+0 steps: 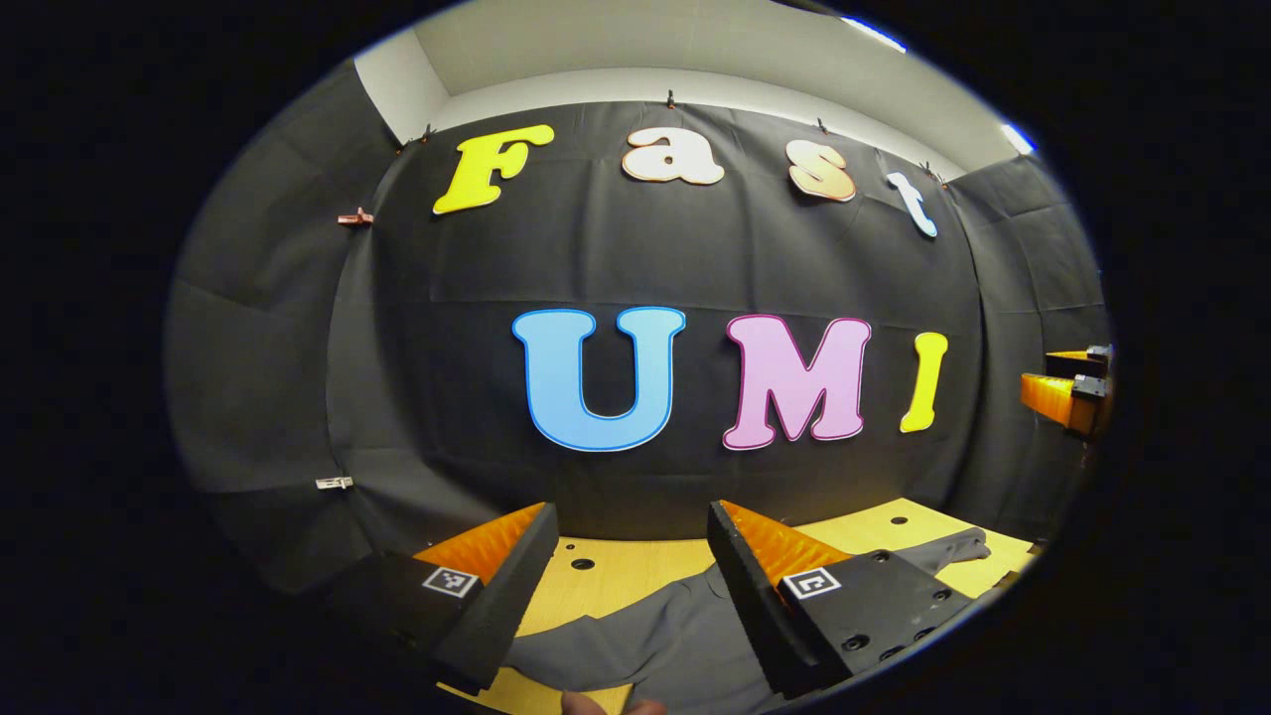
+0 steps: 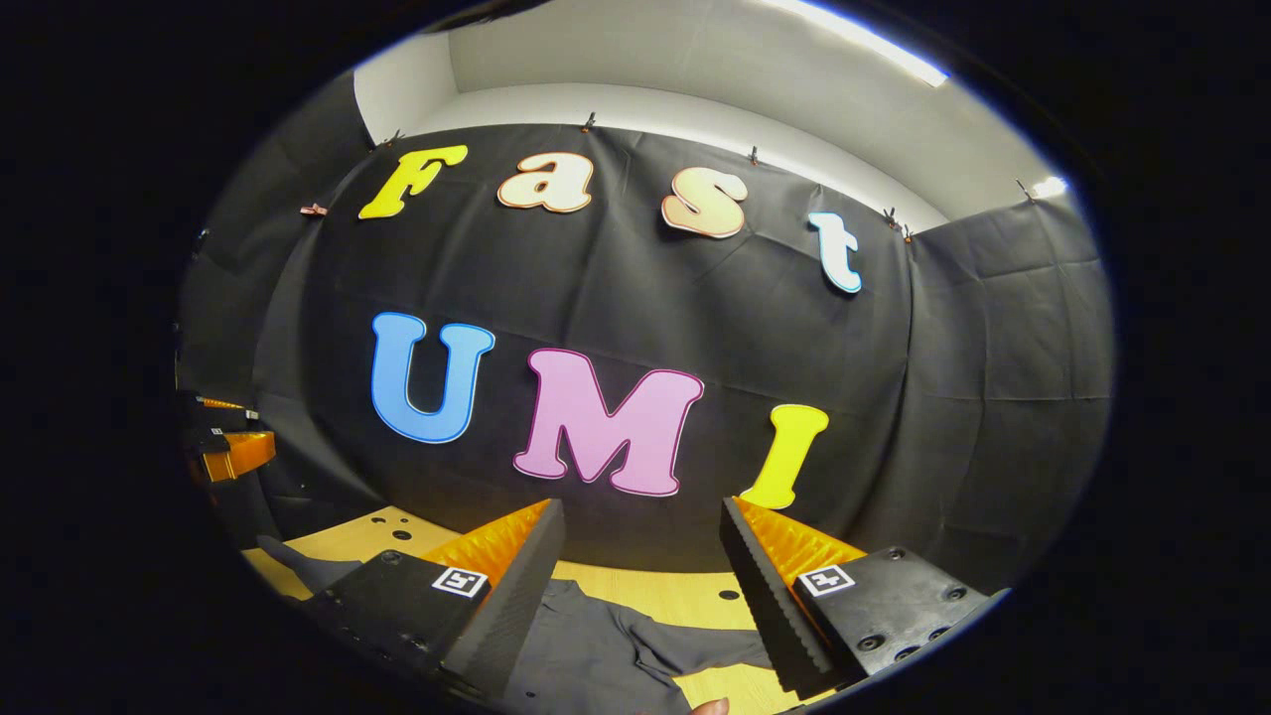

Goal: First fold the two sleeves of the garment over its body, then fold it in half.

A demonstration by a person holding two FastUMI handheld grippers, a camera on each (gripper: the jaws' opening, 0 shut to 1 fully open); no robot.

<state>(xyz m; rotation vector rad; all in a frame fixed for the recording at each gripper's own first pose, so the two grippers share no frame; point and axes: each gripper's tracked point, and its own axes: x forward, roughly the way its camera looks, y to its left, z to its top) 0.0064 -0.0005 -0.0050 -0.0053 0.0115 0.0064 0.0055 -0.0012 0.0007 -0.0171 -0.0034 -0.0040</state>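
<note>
The grey garment (image 1: pixel 685 631) lies spread on the wooden table (image 1: pixel 596 576) below both tools, looking soft, light and limp, best pinched at a sleeve end (image 1: pixel 958 546), while left gripper (image 1: pixel 631 556) and right gripper (image 2: pixel 640 556) hover with fingers apart, holding nothing.

From my seat both views look dim overall, lit from ceiling strip lights (image 2: pixel 864 45) that blow out white at the top edge. Fisheye bending curves the wall and ceiling hard toward the rim. The worktop (image 1: pixel 596 586) is evenly lit; focus stays sharp throughout.
</note>
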